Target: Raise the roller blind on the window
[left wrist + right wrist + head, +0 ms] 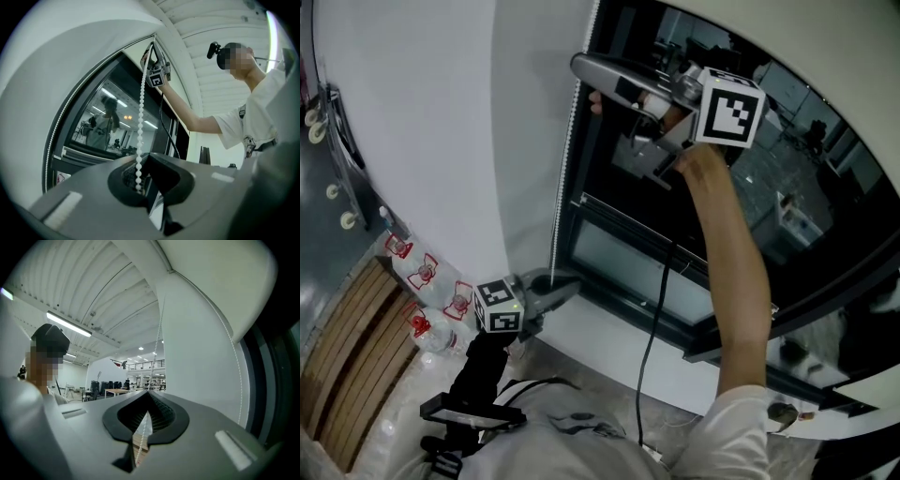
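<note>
White blind [422, 112], dark window [623, 258], poss. wood slats [347, 347]

Readable text: we find none in any view.
Marker cube [728, 109] of the right hand-held gripper [581, 67]: black-and-white squares only.
Marker cube [498, 307] of the left hand-held gripper [567, 284]: likewise.
Bottle labels [424, 272]: red print, too small for us to read.
Window sticker [60, 178]: illegible to us.

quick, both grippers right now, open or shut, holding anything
left gripper: closed on the roller blind's bead chain, low down.
right gripper: closed on the same bead chain, higher up.
</note>
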